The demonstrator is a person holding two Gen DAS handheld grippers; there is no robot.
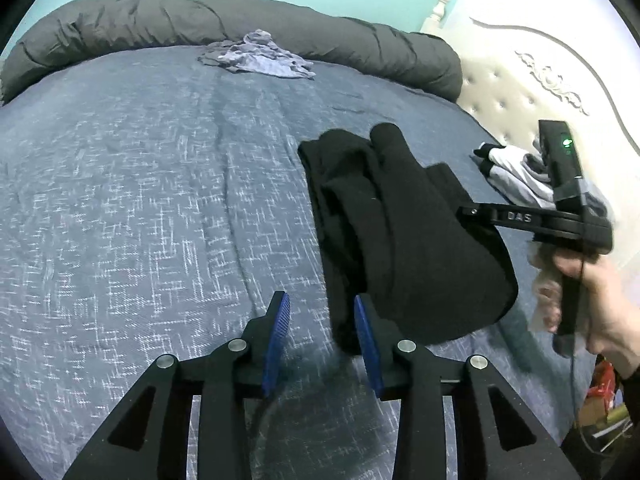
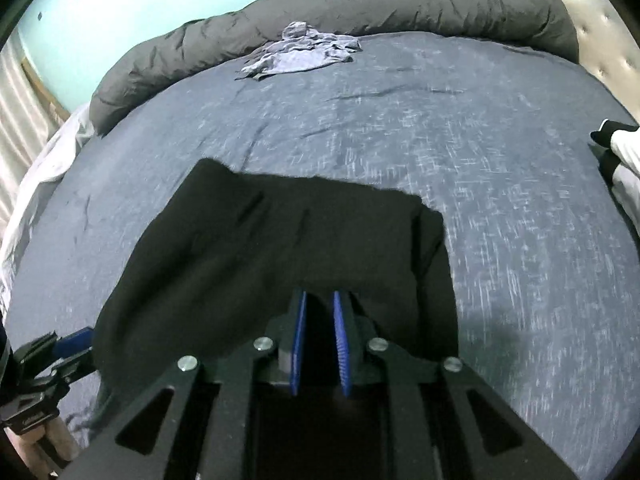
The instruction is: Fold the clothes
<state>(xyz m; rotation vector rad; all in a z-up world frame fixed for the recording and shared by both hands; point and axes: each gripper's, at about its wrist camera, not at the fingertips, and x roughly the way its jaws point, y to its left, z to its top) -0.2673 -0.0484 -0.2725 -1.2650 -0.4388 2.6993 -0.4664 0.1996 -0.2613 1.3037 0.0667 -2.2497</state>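
A black garment [image 1: 400,232], folded into a thick bundle, hangs partly lifted above the blue bedspread [image 1: 140,200]. My right gripper [image 2: 320,296] is shut on its near edge, and the black cloth [image 2: 280,236] drapes forward over the fingertips. In the left wrist view the right gripper [image 1: 466,212] enters from the right, held by a hand [image 1: 600,300]. My left gripper [image 1: 321,298] is open just left of the bundle's lower corner, with only bedspread showing between its blue pads [image 1: 280,320]. Its tip [image 2: 76,340] also shows at the lower left of the right wrist view.
A crumpled pale blue garment [image 1: 256,54] [image 2: 300,52] lies far back beside a rolled grey duvet [image 1: 240,20] [image 2: 400,4]. A white and black garment [image 1: 512,172] [image 2: 624,148] lies at the right by the padded headboard [image 1: 540,80]. The bedspread [image 2: 520,200] is bare around the bundle.
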